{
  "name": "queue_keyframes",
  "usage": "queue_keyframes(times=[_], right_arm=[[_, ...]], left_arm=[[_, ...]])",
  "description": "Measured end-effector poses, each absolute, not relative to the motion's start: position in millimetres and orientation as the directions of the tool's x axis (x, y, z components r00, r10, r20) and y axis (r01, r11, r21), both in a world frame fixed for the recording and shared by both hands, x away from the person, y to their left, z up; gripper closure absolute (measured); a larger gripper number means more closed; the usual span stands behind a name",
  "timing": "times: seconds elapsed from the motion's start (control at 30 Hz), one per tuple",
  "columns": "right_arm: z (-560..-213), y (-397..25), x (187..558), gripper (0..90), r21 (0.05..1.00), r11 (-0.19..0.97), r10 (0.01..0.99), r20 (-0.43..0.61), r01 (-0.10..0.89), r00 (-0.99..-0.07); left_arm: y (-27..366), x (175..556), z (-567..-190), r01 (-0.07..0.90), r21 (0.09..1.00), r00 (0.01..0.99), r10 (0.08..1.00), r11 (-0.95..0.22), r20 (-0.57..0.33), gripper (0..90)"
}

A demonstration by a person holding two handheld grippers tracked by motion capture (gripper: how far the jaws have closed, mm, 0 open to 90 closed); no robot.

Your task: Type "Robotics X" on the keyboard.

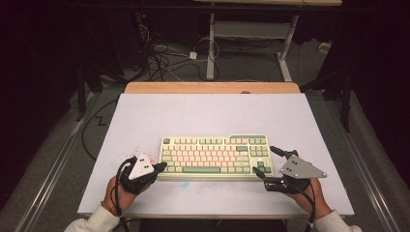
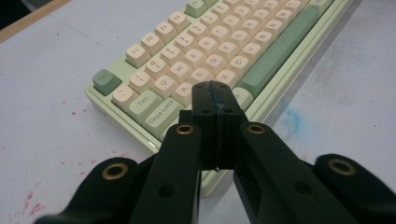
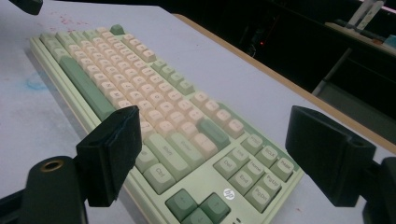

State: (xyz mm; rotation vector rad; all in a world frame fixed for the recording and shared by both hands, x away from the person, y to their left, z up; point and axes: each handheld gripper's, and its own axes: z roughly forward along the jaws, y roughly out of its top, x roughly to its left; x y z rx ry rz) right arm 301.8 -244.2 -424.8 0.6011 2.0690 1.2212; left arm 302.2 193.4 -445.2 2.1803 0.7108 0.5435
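Green-and-cream keyboard point(image 1: 215, 156) lies flat between left gripper point(image 1: 159, 167), fingers pressed together, and right gripper point(image 1: 267, 162), fingers spread.

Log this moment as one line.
left gripper: shut, over keyboard left end | right gripper: open, at right end

Matt plastic keyboard point(image 1: 216, 157) w/ smooth keycaps, on matt stained tabletop point(image 1: 212, 113) w/ wood edge point(image 1: 212, 87); tongs black plastic.
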Motion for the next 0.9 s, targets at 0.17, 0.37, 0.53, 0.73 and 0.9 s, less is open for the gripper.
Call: queue_keyframes(times=[0.17,0.37,0.53,0.73,0.9], right_arm=[[-425.6,-247.0,298.5,19.3,0.885,0.462,0.667,-0.306,0.055,-0.679],[-428.1,-248.6,297.0,19.3,0.882,0.466,0.669,-0.306,0.063,-0.677],[-430.3,-246.9,297.1,19.3,0.878,0.475,0.662,-0.307,0.065,-0.684],[-432.9,-243.9,297.5,19.3,0.870,0.489,0.652,-0.313,0.067,-0.690],[-434.0,-242.6,297.5,19.4,0.867,0.494,0.647,-0.312,0.071,-0.696]], left_arm=[[187.9,304.6,-444.0,0.312,0.767,0.761,0.631,-0.560,0.151,88.0],[180.3,309.3,-442.5,0.308,0.762,0.767,0.622,-0.569,0.155,88.0],[172.6,313.8,-439.9,0.300,0.758,0.775,0.611,-0.579,0.160,87.9],[160.8,321.1,-436.9,0.286,0.746,0.788,0.591,-0.602,0.175,88.0],[154.6,327.0,-436.1,0.288,0.740,0.796,0.582,-0.608,0.168,87.9]])
